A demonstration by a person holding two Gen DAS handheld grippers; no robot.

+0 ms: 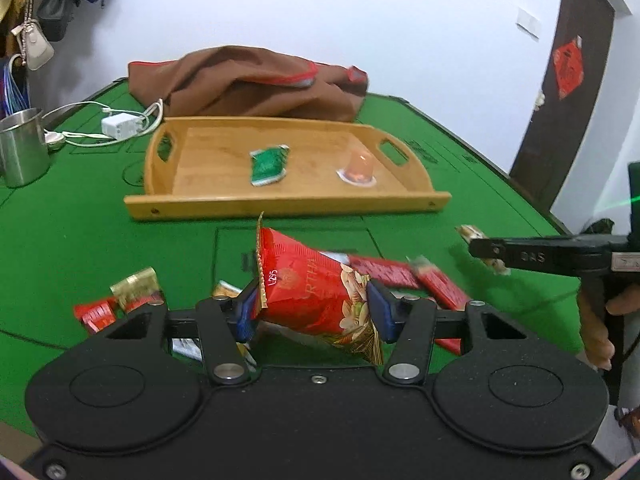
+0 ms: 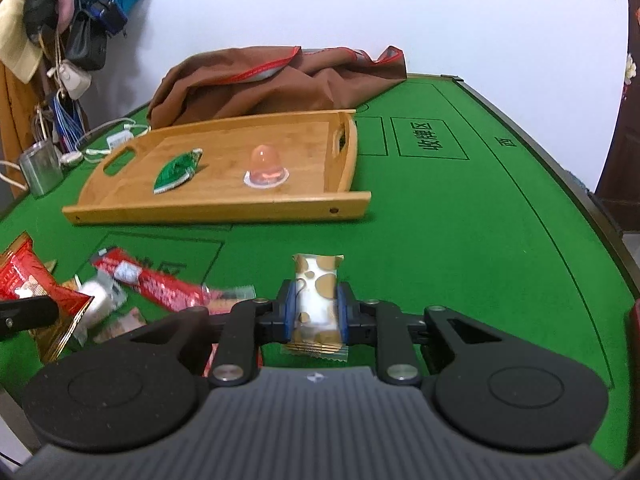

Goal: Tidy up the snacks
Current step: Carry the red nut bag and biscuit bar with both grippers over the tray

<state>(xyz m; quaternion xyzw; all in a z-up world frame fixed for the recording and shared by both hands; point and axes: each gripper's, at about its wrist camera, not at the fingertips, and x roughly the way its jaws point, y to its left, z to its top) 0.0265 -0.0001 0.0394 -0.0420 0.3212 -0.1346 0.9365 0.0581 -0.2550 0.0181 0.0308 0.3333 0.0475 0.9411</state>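
Two snacks point(image 1: 267, 167) point(image 1: 357, 168) in tray point(image 1: 288, 204)

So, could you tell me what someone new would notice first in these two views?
Probably both grippers shut on snacks: the left gripper on a red snack bag, the right gripper on a white-and-tan wrapped snack. Beyond them, a wooden tray on the green table holds a green packet and a jelly cup.

left gripper point(image 1: 312, 312) pinching red packet point(image 1: 320, 300) — tray point(image 1: 288, 204) beyond, seemingly wooden
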